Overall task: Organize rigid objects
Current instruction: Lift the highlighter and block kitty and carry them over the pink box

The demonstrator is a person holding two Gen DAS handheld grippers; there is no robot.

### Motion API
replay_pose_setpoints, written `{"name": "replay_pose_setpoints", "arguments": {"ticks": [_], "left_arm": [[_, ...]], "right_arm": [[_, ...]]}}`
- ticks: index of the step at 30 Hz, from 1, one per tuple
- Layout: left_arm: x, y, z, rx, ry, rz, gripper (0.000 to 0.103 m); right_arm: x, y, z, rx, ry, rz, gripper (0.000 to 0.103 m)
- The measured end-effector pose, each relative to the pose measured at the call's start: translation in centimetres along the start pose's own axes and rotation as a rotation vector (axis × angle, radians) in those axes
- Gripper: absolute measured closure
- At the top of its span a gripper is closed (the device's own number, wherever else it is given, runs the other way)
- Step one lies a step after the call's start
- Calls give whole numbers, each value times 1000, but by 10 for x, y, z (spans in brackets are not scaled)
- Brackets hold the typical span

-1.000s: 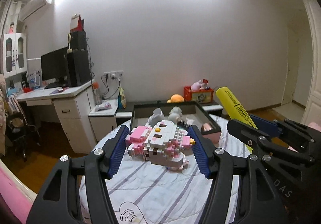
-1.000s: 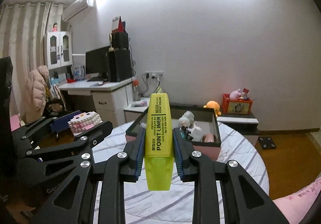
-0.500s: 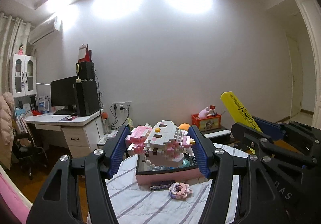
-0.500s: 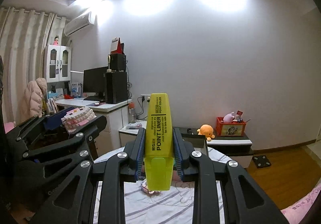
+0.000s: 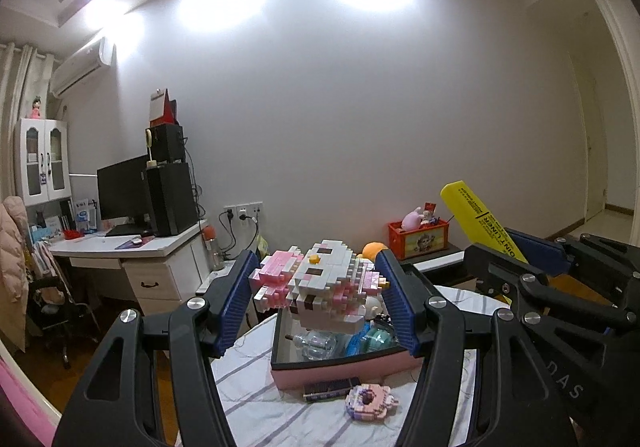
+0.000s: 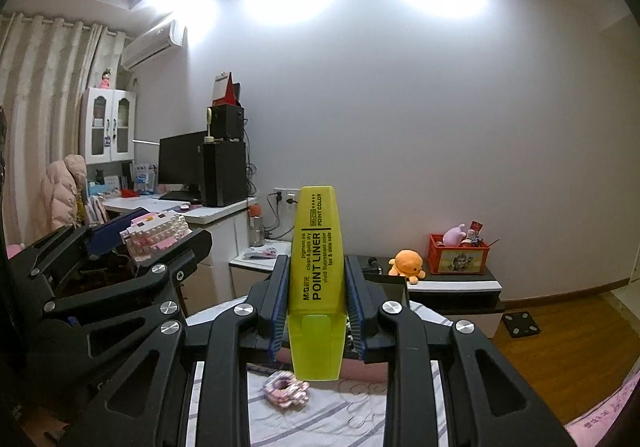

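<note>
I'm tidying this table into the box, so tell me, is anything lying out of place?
Yes. A small pink brick-built ring and a dark flat bar lie loose on the striped tablecloth, in front of the pink storage box rather than inside it. Both look like leftovers not yet put away.

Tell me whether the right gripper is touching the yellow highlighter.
Touching: the right wrist view shows the right gripper with both blue pads pressed against the yellow highlighter.
</note>
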State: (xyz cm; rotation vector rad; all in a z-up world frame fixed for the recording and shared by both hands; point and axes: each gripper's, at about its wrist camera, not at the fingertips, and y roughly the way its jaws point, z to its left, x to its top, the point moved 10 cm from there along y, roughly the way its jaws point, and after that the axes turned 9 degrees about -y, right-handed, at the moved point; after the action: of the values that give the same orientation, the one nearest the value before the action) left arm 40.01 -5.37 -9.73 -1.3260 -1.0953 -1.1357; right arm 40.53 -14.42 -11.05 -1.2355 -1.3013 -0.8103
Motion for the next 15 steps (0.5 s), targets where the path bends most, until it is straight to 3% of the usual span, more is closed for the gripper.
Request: {"name": "replay_pose_setpoints", "arguments": {"ticks": [10,15], "left_arm": [[-25,108,-15,-6,57,96,41],[-54,167,-21,-38,34,214,41]], "right_arm": [[-25,89,-27,-14,1,108,76],[-48,140,-42,-20,-4,205,76]]}}
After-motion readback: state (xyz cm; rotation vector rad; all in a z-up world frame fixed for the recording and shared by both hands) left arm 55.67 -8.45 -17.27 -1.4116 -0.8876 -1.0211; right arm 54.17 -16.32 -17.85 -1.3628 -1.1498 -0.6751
